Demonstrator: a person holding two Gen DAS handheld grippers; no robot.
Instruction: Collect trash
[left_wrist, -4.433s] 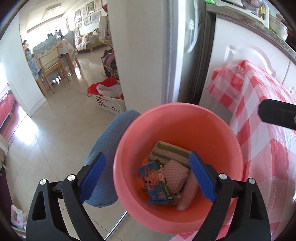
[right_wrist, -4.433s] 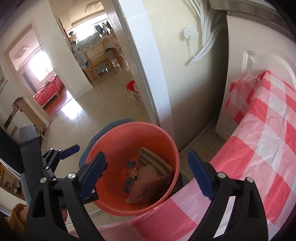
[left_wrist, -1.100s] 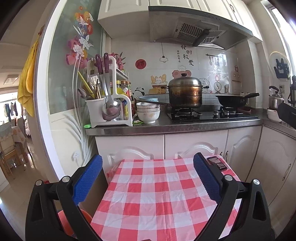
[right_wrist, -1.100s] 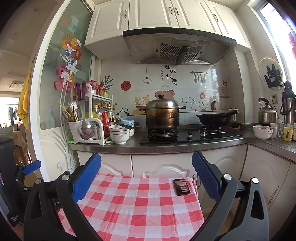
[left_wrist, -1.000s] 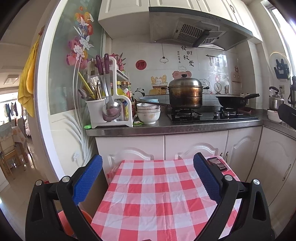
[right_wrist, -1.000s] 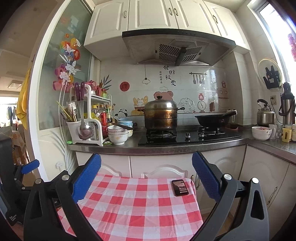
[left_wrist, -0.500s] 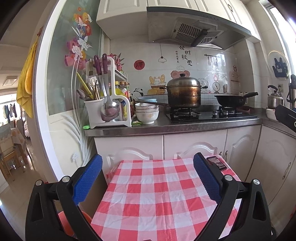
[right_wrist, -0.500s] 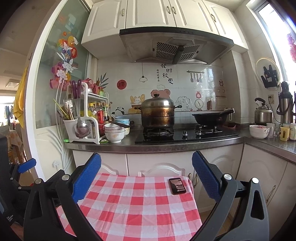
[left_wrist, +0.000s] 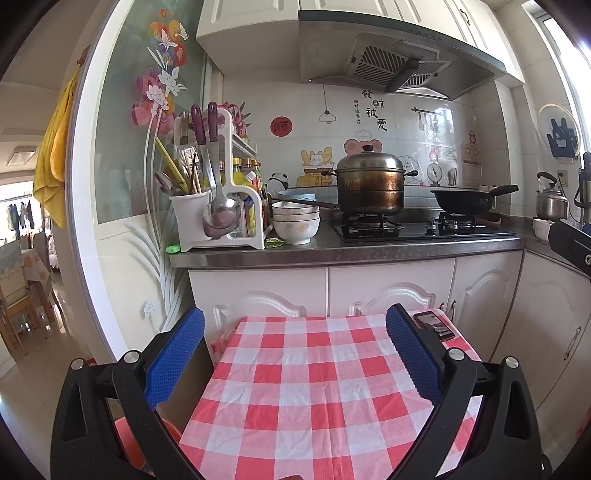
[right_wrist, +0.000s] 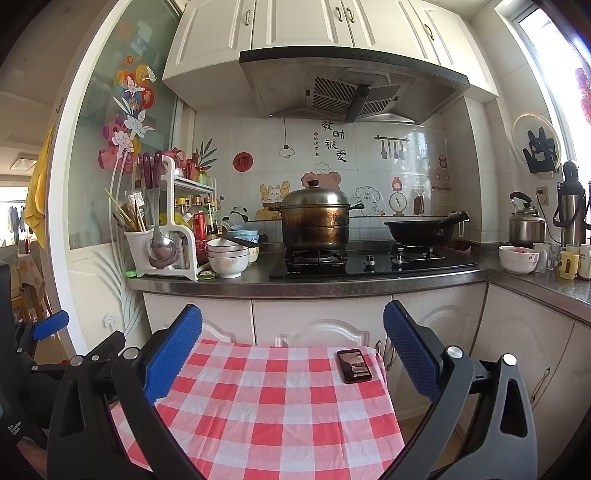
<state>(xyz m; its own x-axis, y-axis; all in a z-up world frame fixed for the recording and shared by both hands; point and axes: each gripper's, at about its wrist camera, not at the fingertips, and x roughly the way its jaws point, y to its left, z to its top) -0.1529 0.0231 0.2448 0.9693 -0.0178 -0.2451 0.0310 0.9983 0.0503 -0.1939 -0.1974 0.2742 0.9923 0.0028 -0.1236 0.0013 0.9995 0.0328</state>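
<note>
Trash is nowhere on the checked counter (left_wrist: 295, 387), so with left gripper (left_wrist: 295, 363) and right gripper (right_wrist: 291, 354) both wide and empty, we cannot judge its handling.

1. I see a red-and-white checked tablecloth (left_wrist: 314, 384).
2. My gripper pads (right_wrist: 173, 354) are blue, their frames black.
3. An orange-red bucket (left_wrist: 129, 439) sits beside the cloth.
4. The phone (right_wrist: 354, 365) is black.
5. The cabinets (right_wrist: 317, 328) are white.
</note>
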